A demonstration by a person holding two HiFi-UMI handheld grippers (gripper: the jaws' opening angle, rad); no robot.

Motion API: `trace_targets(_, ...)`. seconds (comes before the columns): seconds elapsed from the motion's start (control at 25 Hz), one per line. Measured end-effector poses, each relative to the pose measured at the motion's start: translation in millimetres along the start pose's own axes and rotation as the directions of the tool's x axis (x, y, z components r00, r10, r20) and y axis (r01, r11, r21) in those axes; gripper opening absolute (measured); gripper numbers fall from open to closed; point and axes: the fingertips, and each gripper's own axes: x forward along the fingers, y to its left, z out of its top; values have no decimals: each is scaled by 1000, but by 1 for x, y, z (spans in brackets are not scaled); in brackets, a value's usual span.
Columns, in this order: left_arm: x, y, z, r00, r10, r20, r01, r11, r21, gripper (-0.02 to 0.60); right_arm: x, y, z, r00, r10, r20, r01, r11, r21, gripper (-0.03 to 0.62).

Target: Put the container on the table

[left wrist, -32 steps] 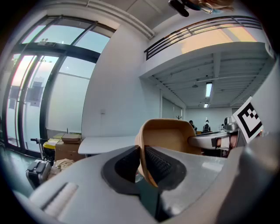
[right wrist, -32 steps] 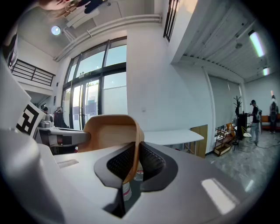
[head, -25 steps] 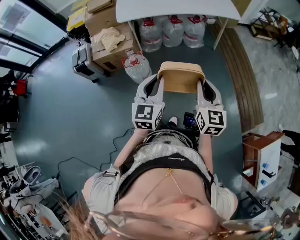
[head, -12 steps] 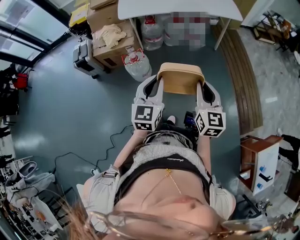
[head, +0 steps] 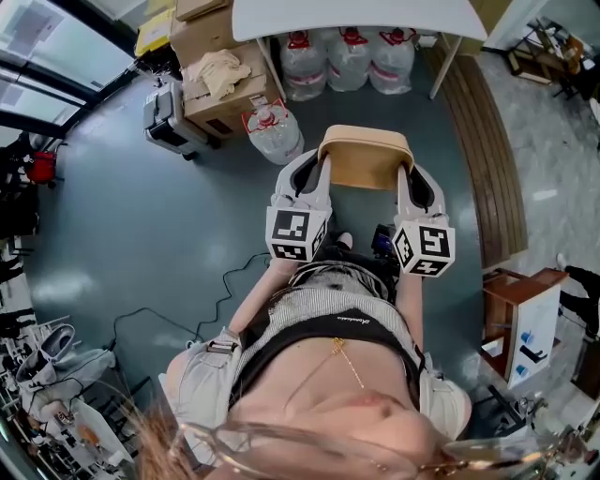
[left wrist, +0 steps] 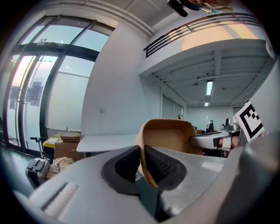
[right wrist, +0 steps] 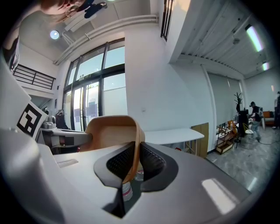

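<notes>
The left tool point(left wrist: 142, 165) is clamping the left wall of a tan, round-cornered open container point(head: 364, 157), and the right tool point(right wrist: 134, 162) is clamping its right wall, together holding it in the air above the grey floor point(head: 141, 216). The white desk point(head: 356, 17) is standing ahead, apart from the container, with clear water jugs point(head: 349, 58) beneath it.

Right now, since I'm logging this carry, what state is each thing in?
container: held in the air between both grippers, not yet on the table
left gripper: shut on the container's left wall
right gripper: shut on the container's right wall
table: standing ahead, without the container
water jugs: upright under the table
</notes>
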Motion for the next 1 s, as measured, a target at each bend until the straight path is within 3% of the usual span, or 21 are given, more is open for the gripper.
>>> trace_targets(1.0,128,96,23,992,-122,-28,122,993,5,32,141,-16,27,994,-100,-40,100,995,-4,66)
